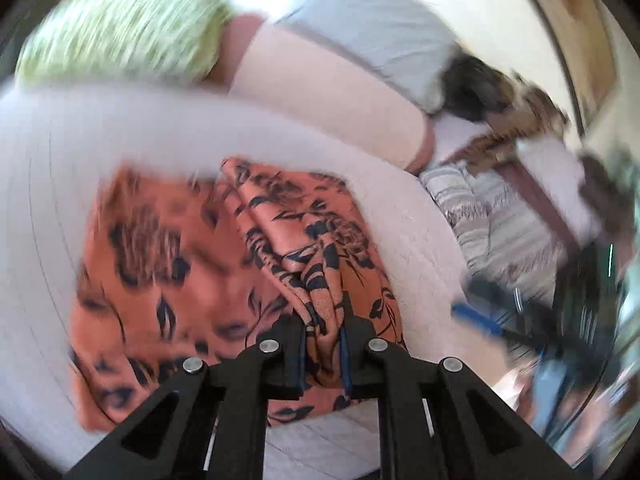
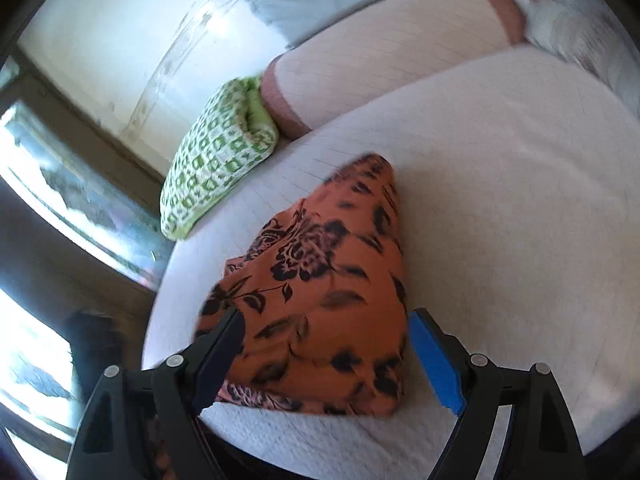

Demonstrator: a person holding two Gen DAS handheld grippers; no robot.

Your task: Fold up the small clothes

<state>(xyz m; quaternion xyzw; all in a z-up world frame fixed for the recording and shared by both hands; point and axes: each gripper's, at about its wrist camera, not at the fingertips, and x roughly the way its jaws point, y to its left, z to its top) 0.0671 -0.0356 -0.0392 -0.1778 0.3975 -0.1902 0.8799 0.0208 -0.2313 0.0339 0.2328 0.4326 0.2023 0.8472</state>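
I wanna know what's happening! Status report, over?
Left gripper shut on orange flowered cloth. Right gripper open, straddling it. Nothing in the way.

item: orange garment (image 1: 168,264) with dark blue-black flower and leaf print | state: partly folded, bunched into a ridge of pleats on one side | pose: mostly flat, one gathered edge lifted off the white bedspread (image 2: 500,200) | place: on the bedspread, near its edge, well apart from the green checked pillow (image 2: 216,160)
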